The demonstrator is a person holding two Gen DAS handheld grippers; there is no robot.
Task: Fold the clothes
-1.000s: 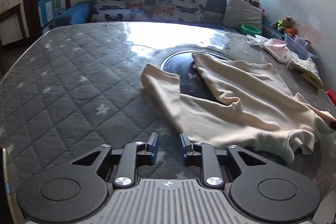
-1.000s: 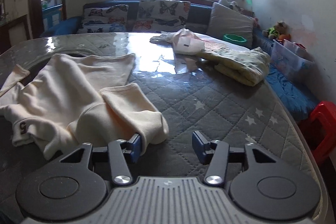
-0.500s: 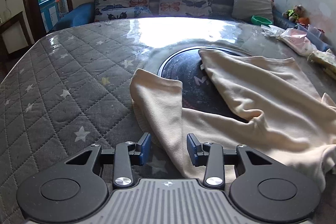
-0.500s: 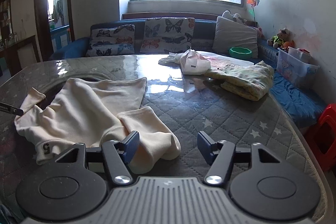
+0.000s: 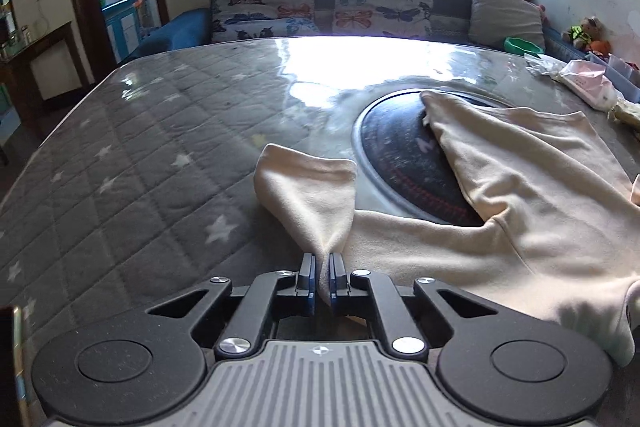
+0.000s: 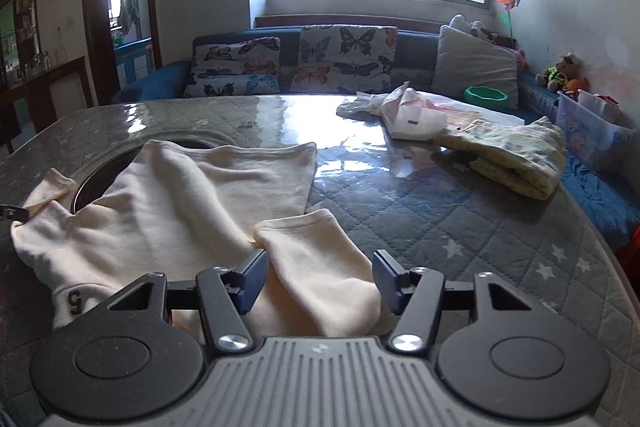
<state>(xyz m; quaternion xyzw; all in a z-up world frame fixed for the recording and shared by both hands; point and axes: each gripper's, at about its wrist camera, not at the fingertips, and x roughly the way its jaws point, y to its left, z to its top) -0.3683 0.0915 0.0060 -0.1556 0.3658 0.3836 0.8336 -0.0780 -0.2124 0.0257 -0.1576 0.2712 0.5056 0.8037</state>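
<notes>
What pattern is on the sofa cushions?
Butterflies on the cushions, multicoloured on a pale ground; clearest in the right wrist view.

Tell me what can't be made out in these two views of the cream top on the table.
- Left wrist view: the top's right side is cut off by the picture edge; the left tool covers the fabric it pinches.
- Right wrist view: the right tool hides the near end of the sleeve; the mark on the collar label is too small to read.
- Both views: glare whitens the far table.
</notes>
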